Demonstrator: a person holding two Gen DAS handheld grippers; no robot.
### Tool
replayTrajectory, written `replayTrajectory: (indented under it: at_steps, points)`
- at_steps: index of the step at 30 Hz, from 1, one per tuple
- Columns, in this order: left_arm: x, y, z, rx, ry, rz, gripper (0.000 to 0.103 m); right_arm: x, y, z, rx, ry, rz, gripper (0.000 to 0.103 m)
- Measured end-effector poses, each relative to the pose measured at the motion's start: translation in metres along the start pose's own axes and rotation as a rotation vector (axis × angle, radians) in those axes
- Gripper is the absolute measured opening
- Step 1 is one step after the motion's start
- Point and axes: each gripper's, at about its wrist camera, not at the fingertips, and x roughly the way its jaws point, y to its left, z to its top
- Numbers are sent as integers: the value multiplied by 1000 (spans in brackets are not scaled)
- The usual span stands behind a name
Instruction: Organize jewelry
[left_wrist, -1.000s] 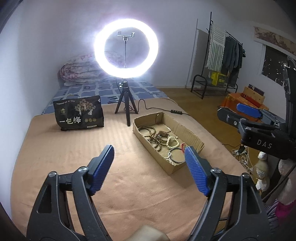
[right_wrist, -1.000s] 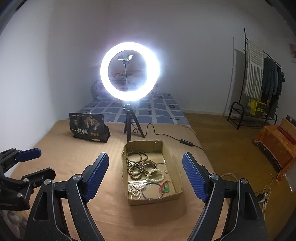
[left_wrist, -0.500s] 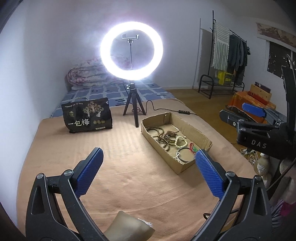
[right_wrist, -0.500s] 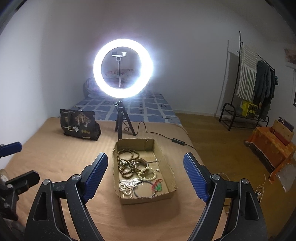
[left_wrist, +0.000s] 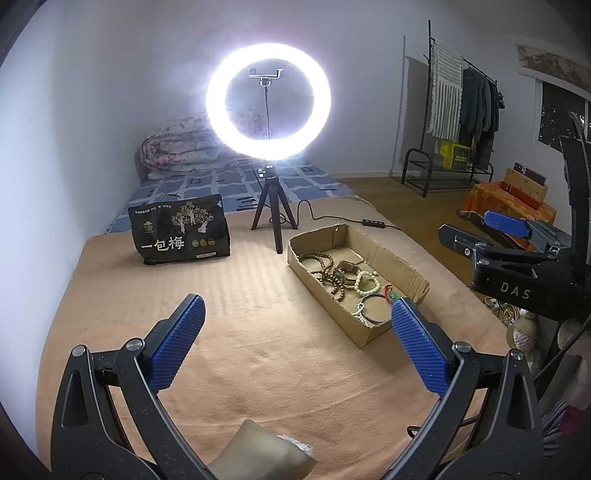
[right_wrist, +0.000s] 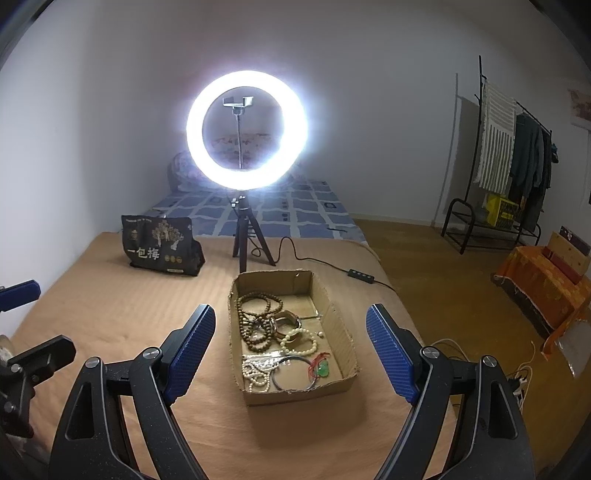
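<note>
Since a second ago our left claw (left_wrist: 295, 325) has drawn back and turned a little, so the cardboard box (left_wrist: 402, 271) now sits farther ahead of its right finger; our right claw (right_wrist: 290, 341) has shifted too, and the box (right_wrist: 334, 325) now lies nearly centred between its two fingers. Both claws are spread wide, blue pads apart, with nothing between them.

From the right claw, the box rests on the tan blanket (right_wrist: 110, 306) just ahead and below. Inside it we see a tangle of brown bead strings (right_wrist: 258, 317) at the far end, a string of pale beads (right_wrist: 301, 341) in the middle, and, nearest the claw, a white bead bracelet (right_wrist: 255, 373), a thin dark bangle (right_wrist: 295, 373) and a small green pendant on a red cord (right_wrist: 323, 367) (the pieces overlap, so we cannot sort out every one).

Beyond the box stands a lit ring light (right_wrist: 246, 129) on a small tripod, its cable trailing off to the right. A black snack bag (right_wrist: 160, 245) stands to the far left of it. From the left claw, a tan cushion (left_wrist: 258, 454) lies just below the fingers, at the frame's bottom edge. The right claw (left_wrist: 506, 236) shows at the far right there.
</note>
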Motion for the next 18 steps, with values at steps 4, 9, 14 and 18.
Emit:
replayTrajectory:
  at_steps: [4, 9, 14, 18]
  points:
    - [-1, -2, 0, 10, -4, -2, 103, 0, 1, 0, -4, 1, -1, 84]
    - [-2, -3, 0, 11, -6, 0, 103, 0, 1, 0, -3, 2, 0, 84]
    - [-2, -3, 1, 12, -5, 0, 103, 0, 1, 0, -4, 1, 1, 84]
    - [-2, -4, 1, 16, -6, 1, 103, 0, 2, -1, -6, 4, 4, 84]
